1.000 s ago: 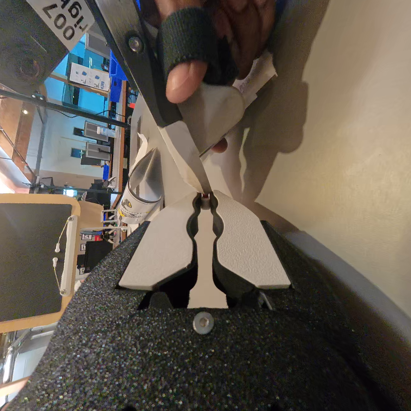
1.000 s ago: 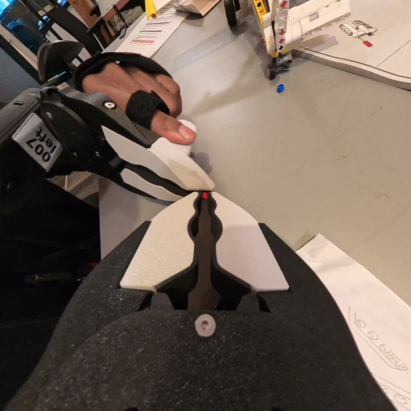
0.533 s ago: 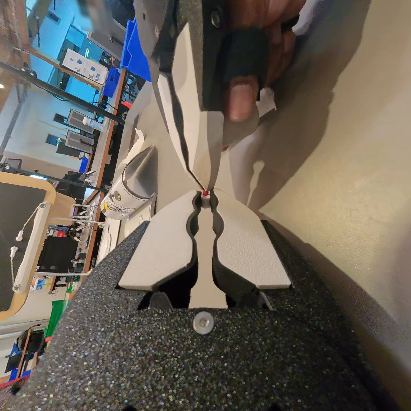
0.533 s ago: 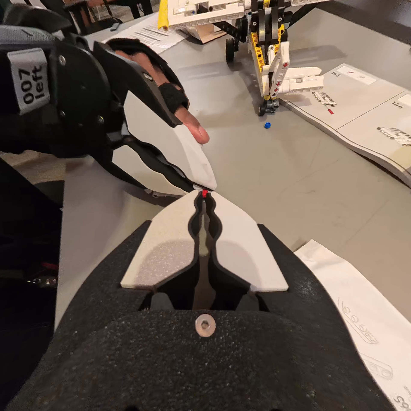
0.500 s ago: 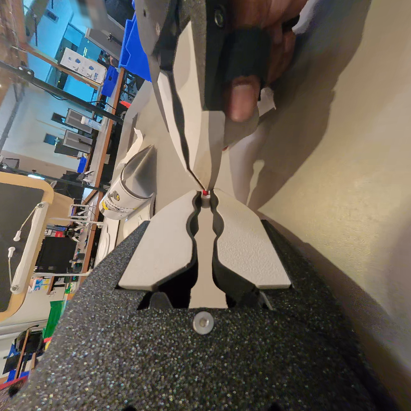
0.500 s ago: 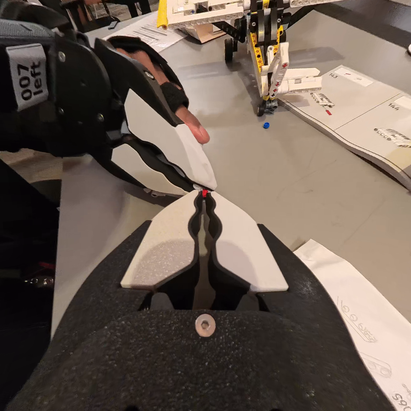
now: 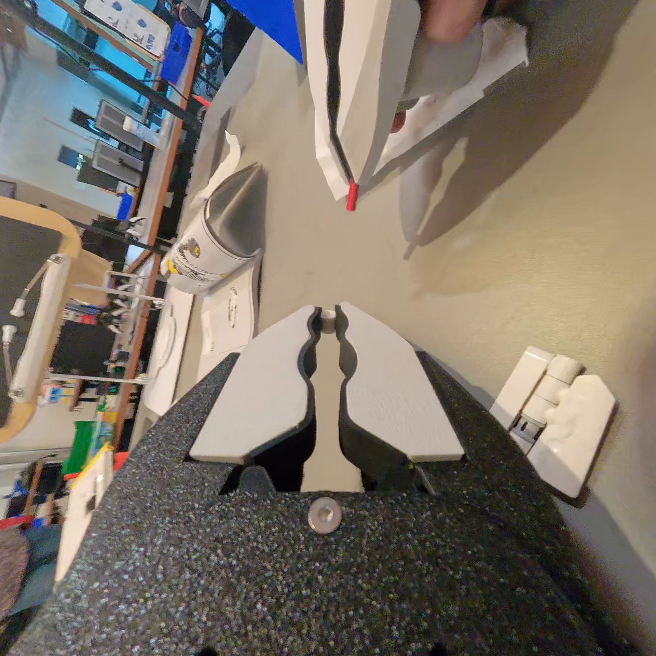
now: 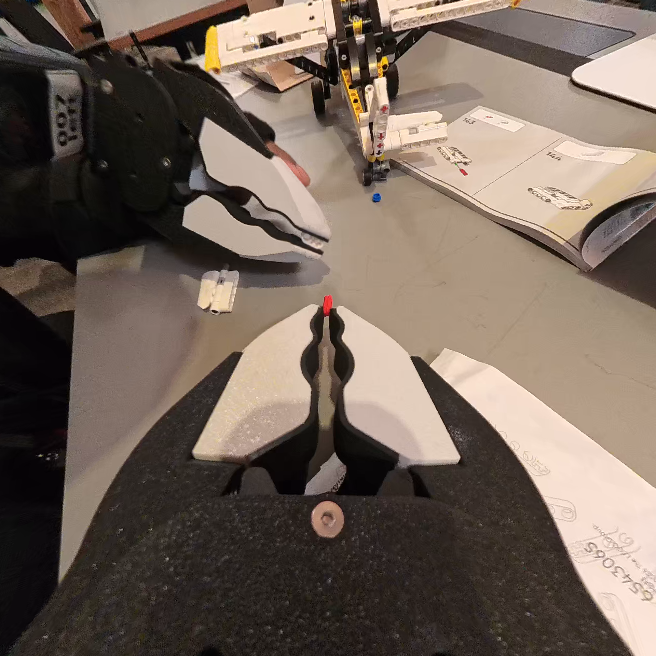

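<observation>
The left wrist view looks forward along its own fingers, rolled on its side so that the grey table (image 7: 532, 248) stands like a wall at the right, and it faces the right gripper (image 7: 349, 198) from close. The right wrist view looks forward and down over the same table, upright, toward the brick-built model (image 8: 358, 53). Both views share the small white hinged piece (image 7: 553, 419) (image 8: 218, 291) and see the other gripper, the left gripper (image 8: 316, 243) being near at upper left.
</observation>
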`<state>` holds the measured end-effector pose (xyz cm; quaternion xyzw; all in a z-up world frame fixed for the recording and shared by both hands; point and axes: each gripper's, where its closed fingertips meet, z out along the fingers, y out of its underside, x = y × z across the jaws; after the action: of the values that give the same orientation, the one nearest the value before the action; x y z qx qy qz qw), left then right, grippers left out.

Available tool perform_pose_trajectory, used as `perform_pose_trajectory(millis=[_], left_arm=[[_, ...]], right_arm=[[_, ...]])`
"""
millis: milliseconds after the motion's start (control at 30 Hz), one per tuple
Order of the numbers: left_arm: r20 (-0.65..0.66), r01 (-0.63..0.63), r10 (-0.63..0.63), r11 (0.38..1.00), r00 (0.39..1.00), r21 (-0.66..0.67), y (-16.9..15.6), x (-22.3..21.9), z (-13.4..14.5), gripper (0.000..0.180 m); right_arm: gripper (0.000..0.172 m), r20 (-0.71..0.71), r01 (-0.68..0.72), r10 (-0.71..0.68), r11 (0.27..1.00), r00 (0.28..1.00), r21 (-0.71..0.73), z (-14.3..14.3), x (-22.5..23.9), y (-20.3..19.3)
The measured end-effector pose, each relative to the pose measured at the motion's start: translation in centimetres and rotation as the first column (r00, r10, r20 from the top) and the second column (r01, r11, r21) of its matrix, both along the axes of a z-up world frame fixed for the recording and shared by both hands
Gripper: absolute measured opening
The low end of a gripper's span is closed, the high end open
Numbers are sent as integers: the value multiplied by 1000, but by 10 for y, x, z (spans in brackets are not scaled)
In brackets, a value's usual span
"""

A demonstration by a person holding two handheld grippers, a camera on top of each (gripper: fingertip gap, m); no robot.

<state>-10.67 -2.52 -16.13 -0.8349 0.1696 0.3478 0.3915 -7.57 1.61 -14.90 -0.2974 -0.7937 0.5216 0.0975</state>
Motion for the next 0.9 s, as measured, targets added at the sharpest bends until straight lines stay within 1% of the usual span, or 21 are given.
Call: perform_pose_trajectory(millis=[67, 200, 333, 400, 467, 500, 567, 600, 633, 667, 700, 733, 767, 833, 900], left_arm=[[52, 8, -9, 999, 999, 33, 1, 1, 1, 8], [157, 37, -53, 994, 986, 105, 5, 7, 5, 8], [259, 34, -82, 982, 962, 184, 4, 9, 10, 8], [289, 24, -85, 978, 954, 206, 2, 8, 12, 8], [300, 17, -80, 978, 951, 207, 0, 8, 12, 8], [299, 15, -77, 979, 951, 203, -2, 8, 12, 8], [297, 15, -75, 980, 952, 198, -4, 11, 11, 8], [297, 16, -75, 980, 952, 197, -5, 12, 12, 8], [297, 19, -78, 980, 952, 198, -5, 13, 12, 8], [297, 23, -84, 979, 951, 201, -4, 14, 14, 8], [296, 30, -91, 978, 951, 205, -3, 16, 15, 8], [297, 36, -98, 977, 950, 209, -2, 17, 17, 8], [298, 41, -104, 977, 949, 211, -1, 19, 18, 8], [306, 46, -108, 978, 946, 204, 1, 22, 18, 8], [314, 39, -100, 980, 944, 195, 3, 23, 19, 8]], right_arm=[[3, 2, 2, -2, 1000, 1000, -7, 1, -1, 0], [4, -24, 3, -1, 999, 1000, 47, 0, 0, 0], [4, -76, 48, -42, 996, 996, 77, 13, 0, 9], [4, -99, 90, -80, 991, 992, 103, 23, 1, 24], [4, -166, 181, -156, 972, 974, 152, 46, 0, 57], [4, -212, 250, -211, 952, 954, 179, 62, -1, 82], [4, -299, 410, -336, 882, 893, 234, 97, -2, 145], [4, -330, 482, -391, 834, 859, 267, 110, -1, 179], [4, -341, 542, -442, 783, 830, 304, 116, -1, 213], [4, -322, 582, -490, 740, 810, 337, 115, -2, 244], [4, -276, 592, -524, 721, 806, 360, 108, -2, 268], [4, -222, 586, -544, 718, 809, 375, 98, -3, 284], [5, -181, 586, -565, 709, 805, 391, 88, -4, 299], [15, -159, 606, -604, 671, 781, 427, 74, -8, 323], [21, -146, 609, -614, 667, 776, 430, 68, -8, 333]])
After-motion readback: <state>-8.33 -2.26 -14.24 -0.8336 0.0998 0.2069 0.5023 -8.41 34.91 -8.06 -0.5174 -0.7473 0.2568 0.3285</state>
